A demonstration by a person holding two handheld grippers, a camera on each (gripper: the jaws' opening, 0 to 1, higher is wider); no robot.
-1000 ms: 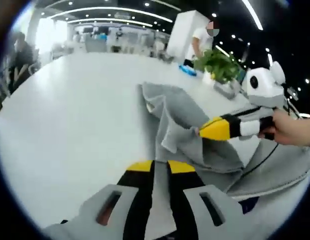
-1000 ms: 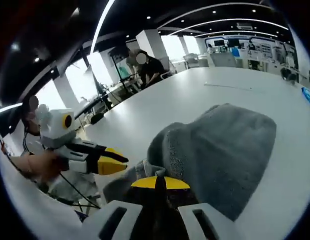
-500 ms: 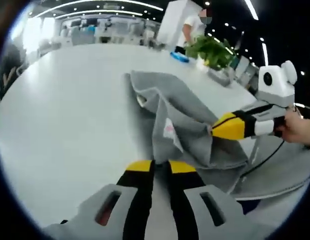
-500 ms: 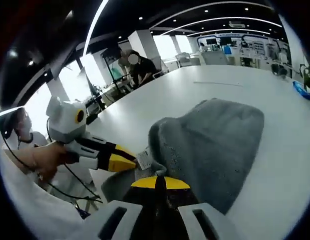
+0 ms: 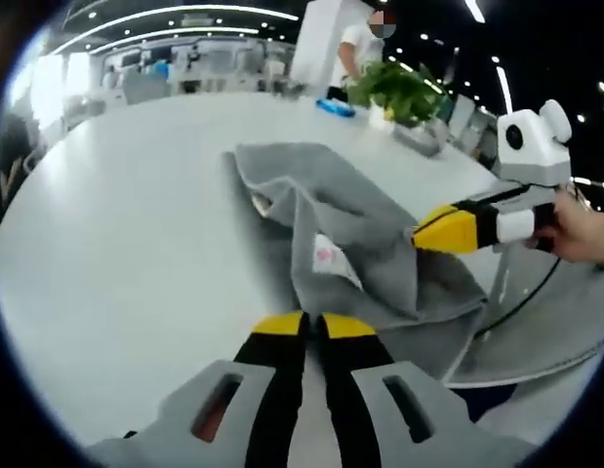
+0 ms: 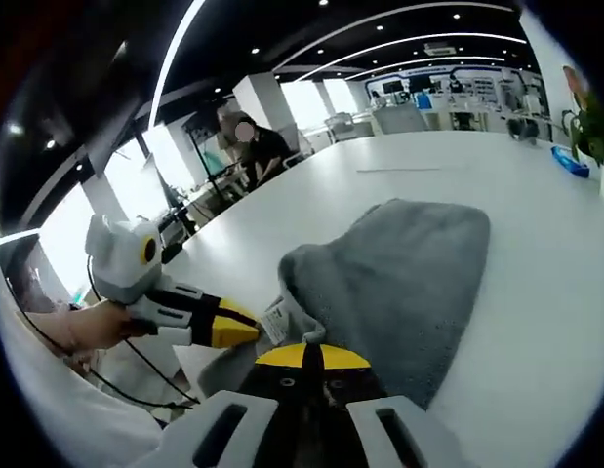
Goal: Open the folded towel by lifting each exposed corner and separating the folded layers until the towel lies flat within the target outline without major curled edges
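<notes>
Left gripper view: white counter (image 5: 116,224) w/ the grey towel (image 5: 360,229) lying just ahead and to the right of the left hand-held gripper (image 5: 303,327); its yellow-tipped jaws sit nearly together, only a thin slit between, nothing in them. The towel's long axis runs away from this gripper toward the far counter edge, and a raised fold w/ a small white label (image 5: 333,261) stands right in front of the tips, so the left one looks nearest to that free layer. Right hand-held gripper (image 5: 419,234) comes in from the right, a hand behind it, tips pinched onto the towel's upper layer and lifting it off the lower. Right gripper view: left hand-held gripper (image 6: 255,331) enters from the left, tip just beside the label (image 6: 275,320); the towel (image 6: 399,273) stretches away ahead, and the right hand-held gripper (image 6: 303,353) has its jaws closed w/ grey cloth bunched at the tips. Vs a sec ago: the left gripper's tip has closed in from well short of the fold to right beside the label, which is now exposed; the right one keeps its pinch. My read: next is a left-side grab of that labelled edge and a pull apart, since the towel's far from flat yet.
</notes>
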